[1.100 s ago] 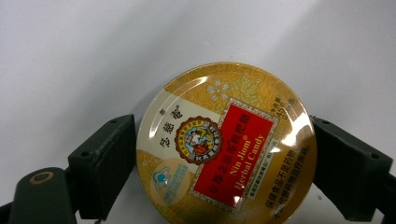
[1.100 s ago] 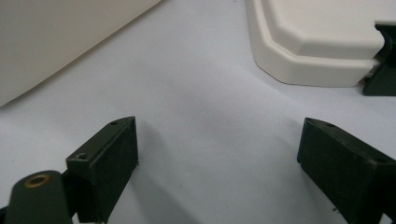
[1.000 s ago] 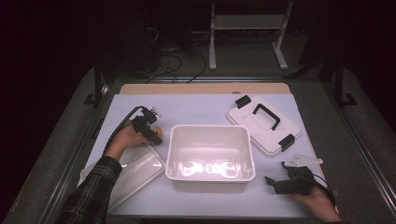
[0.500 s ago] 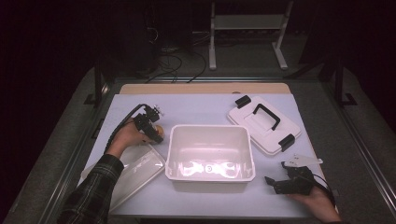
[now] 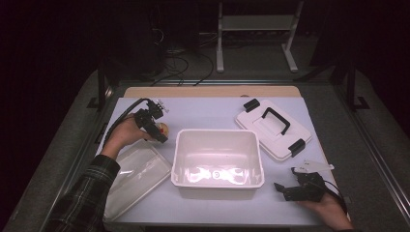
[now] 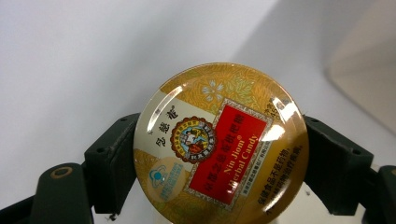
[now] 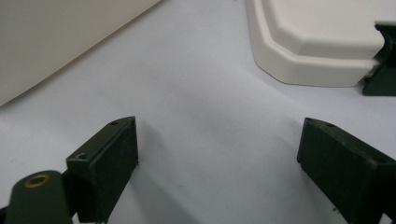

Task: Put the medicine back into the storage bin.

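Candy tin [image 6: 220,142] pinched by left gripper [image 5: 155,126] at ten o'clock of white bin [image 5: 218,159], right gripper [image 7: 219,168] spread wide over table [image 7: 205,88].

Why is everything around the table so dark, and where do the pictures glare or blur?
High view: light falls just on the table, the room beyond is near black, and a bright patch glares inside the white bin. Left gripper view: the glossy candy tin throws white reflections, background soft. Right gripper view: the near tongs look slightly blurred.
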Demonstrator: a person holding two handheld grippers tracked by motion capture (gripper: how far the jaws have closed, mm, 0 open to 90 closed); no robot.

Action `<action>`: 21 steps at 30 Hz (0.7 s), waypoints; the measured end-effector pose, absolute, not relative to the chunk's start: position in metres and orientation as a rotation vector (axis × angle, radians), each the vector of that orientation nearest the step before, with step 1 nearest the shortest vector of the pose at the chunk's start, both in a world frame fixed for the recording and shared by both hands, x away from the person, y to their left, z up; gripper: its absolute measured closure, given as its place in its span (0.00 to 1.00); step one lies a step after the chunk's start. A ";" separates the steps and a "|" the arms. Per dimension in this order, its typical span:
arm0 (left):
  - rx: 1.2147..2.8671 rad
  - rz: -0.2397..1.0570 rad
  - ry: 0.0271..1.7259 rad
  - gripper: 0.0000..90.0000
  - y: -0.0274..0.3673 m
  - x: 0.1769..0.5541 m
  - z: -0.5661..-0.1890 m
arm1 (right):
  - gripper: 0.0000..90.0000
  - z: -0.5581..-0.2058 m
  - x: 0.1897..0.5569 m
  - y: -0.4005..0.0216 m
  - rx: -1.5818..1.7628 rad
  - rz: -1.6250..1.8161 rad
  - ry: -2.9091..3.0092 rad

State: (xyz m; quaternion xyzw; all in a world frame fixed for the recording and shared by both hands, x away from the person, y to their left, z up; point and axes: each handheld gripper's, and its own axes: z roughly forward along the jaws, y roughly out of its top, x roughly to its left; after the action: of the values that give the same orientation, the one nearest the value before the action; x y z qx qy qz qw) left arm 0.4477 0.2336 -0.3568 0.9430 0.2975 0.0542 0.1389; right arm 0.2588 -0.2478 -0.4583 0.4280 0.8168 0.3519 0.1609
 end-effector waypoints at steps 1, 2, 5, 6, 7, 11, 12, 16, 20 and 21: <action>2.726 0.157 0.860 0.22 0.234 0.448 -0.357 | 0.13 -0.458 0.259 -0.248 1.223 1.005 2.333; 2.728 0.159 0.833 0.22 0.232 0.444 -0.347 | 0.13 -0.458 0.259 -0.248 1.220 1.004 2.333; 2.732 0.176 0.791 0.22 0.229 0.438 -0.331 | 0.13 -0.458 0.259 -0.248 1.220 1.004 2.333; 2.731 0.177 0.777 0.22 0.228 0.435 -0.327 | 0.13 -0.458 0.259 -0.248 1.219 1.003 2.333; 2.734 0.173 0.758 0.22 0.227 0.433 -0.322 | 0.13 -0.458 0.259 -0.248 1.218 1.002 2.333; 2.719 0.162 0.708 0.22 0.224 0.426 -0.308 | 0.13 -0.458 0.259 -0.248 1.217 1.004 2.333; 2.708 0.156 0.665 0.22 0.222 0.421 -0.299 | 0.13 -0.458 0.259 -0.248 1.217 1.003 2.332; 2.713 0.137 0.605 0.22 0.217 0.414 -0.288 | 0.13 -0.458 0.259 -0.248 1.219 1.004 2.333; 2.731 0.138 0.511 0.22 0.205 0.402 -0.274 | 0.13 -0.458 0.259 -0.248 1.218 1.003 2.333; 2.728 0.137 0.496 0.22 0.202 0.399 -0.272 | 0.13 -0.458 0.259 -0.248 1.219 1.002 2.332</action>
State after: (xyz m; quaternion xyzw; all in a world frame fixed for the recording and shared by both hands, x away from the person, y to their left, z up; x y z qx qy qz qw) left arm 0.3993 0.2021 -0.2718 0.9663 0.1756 0.0485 0.1817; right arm 0.2588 -0.2478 -0.4583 0.4270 0.8173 0.3512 0.1621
